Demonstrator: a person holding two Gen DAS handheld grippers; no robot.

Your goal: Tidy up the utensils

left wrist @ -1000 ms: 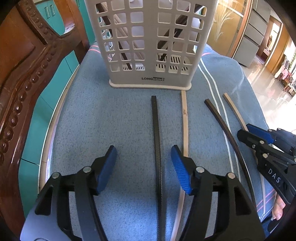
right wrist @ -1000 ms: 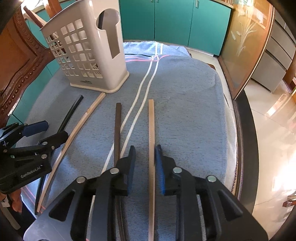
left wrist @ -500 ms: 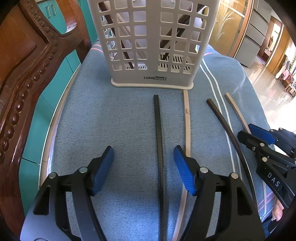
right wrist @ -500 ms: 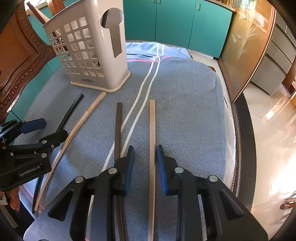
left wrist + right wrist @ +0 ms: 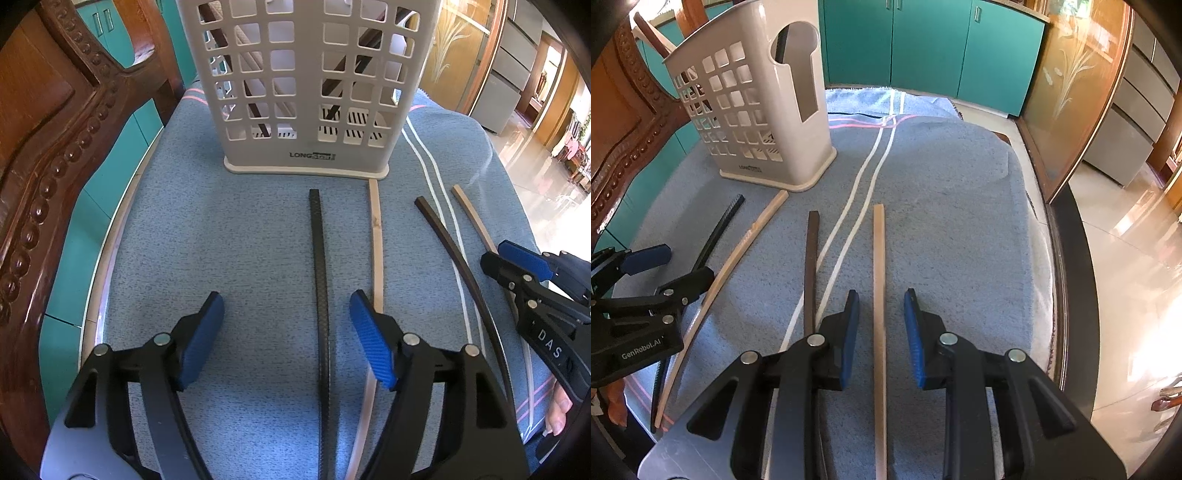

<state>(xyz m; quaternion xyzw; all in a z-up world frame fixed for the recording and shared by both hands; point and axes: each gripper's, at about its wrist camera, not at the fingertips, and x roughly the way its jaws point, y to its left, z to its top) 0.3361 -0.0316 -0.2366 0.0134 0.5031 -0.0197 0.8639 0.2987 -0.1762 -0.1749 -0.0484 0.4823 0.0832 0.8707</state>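
A white slotted utensil basket (image 5: 306, 88) (image 5: 757, 110) stands at the back of a blue towel, with dark sticks inside. Four chopsticks lie on the towel. My left gripper (image 5: 286, 339) is open, straddling a black textured chopstick (image 5: 319, 258) (image 5: 720, 229); a light wooden chopstick (image 5: 376, 251) (image 5: 746, 243) lies beside its right finger. My right gripper (image 5: 881, 336) is open around a light wooden chopstick (image 5: 879, 280) (image 5: 474, 221), with a dark brown chopstick (image 5: 811, 266) (image 5: 447, 240) just left of it. Neither holds anything.
A carved wooden chair back (image 5: 55, 147) rises at the left edge. Teal cabinets (image 5: 923, 48) stand behind the table. The towel (image 5: 953, 206) covers a round table whose dark rim (image 5: 1067, 280) shows at right, above a shiny floor.
My right gripper's jaws have opened wider around the light chopstick. My left gripper has edged forward toward the basket, still open.
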